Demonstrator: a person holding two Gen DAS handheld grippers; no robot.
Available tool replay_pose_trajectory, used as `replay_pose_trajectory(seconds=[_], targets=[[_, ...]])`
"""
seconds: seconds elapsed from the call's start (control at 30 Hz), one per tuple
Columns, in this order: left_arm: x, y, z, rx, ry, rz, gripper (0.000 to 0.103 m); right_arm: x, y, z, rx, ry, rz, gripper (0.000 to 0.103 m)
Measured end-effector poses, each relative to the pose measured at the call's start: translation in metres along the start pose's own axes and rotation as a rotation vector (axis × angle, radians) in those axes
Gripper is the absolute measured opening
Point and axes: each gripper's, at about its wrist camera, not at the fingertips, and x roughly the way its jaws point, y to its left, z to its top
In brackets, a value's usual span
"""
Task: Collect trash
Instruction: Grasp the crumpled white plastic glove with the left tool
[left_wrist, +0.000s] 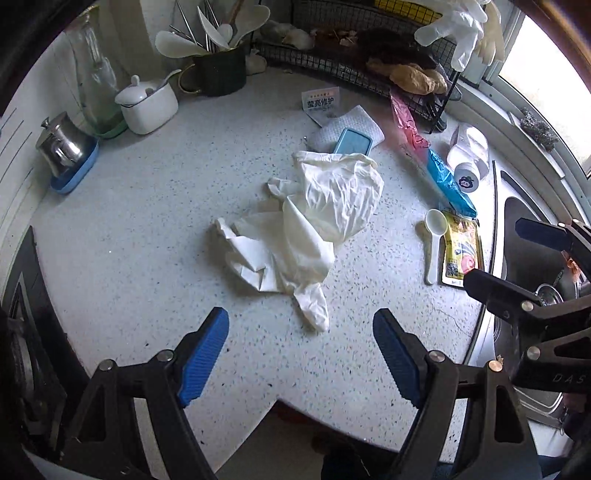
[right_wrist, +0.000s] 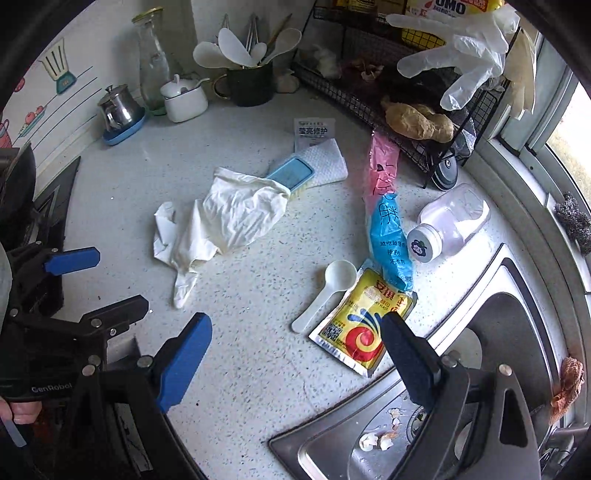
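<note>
Steel teapot (right_wrist: 117, 107), glass bottle (right_wrist: 150, 62) and white sugar pot (right_wrist: 184, 99) along the wall.

Speckled white stone-look countertop (left_wrist: 147, 229), matt. Crumpled cream rubber glove (left_wrist: 317, 214), thin and wrinkly. Glossy yellow foil sachet (right_wrist: 364, 325), smooth white plastic spoon (right_wrist: 325, 291), shiny steel sink (right_wrist: 491, 325), ribbed blue rubbery pads (left_wrist: 205, 356).

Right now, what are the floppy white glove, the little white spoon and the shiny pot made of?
Glove: thin rubber or latex, probably; matte cream, limp and full of wrinkles. Spoon: plastic by its look; smooth, plain white, moulded in one piece. Pot: metal, likely steel; it mirrors its surroundings.
</note>
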Motion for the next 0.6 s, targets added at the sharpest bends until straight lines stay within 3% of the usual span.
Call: replay_pose_trajectory(seconds=[0.1, 0.27, 0.43, 0.6], targets=[[0.019, -0.002, 0.015, -0.009, 0.036, -0.019, 0.079, 0.014, -0.010, 0.008, 0.016, 0.020, 0.011, 0.092], [0.043, -0.002, 0.029, 0.019, 0.071, 0.013, 0.079, 0.039, -0.021, 0.018, 0.041, 0.062, 0.023, 0.092], [0.057, 0.003, 0.040, 0.040, 0.070, 0.054, 0.079, 0.050, -0.023, 0.028, 0.042, 0.053, 0.016, 0.092], [0.074, 0.007, 0.047, 0.053, 0.099, 0.049, 0.078, 0.060, -0.028, 0.035, 0.050, 0.053, 0.032, 0.092]])
